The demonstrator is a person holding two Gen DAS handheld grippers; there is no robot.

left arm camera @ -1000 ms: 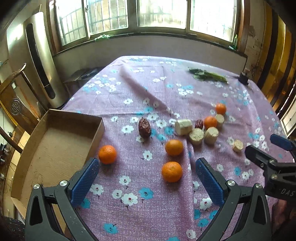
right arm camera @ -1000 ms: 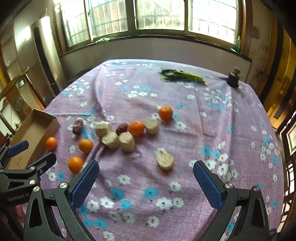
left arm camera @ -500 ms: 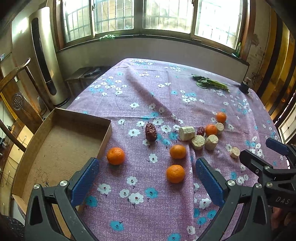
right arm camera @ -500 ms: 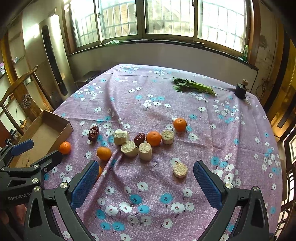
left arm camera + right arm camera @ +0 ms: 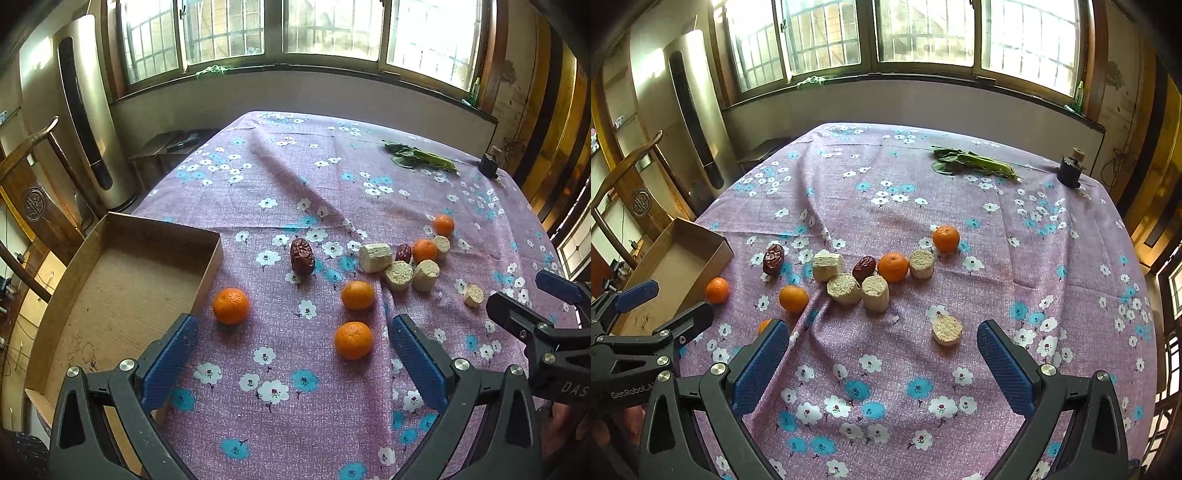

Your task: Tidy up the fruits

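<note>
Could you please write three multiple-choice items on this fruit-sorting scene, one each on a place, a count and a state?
1. Where does the cardboard box stand?
A. at the table's left edge
B. beside the leafy greens
C. at the far edge under the window

2. How many oranges lie on the tablecloth?
A. three
B. five
C. seven

3. What is the state of the left gripper?
A. shut on an orange
B. shut on a date
C. open, holding nothing

Answers:
1. A, the box sits at the left edge, near one orange.
2. B, the left wrist view shows five.
3. C, its blue fingers stand wide apart, with nothing between them.
</note>
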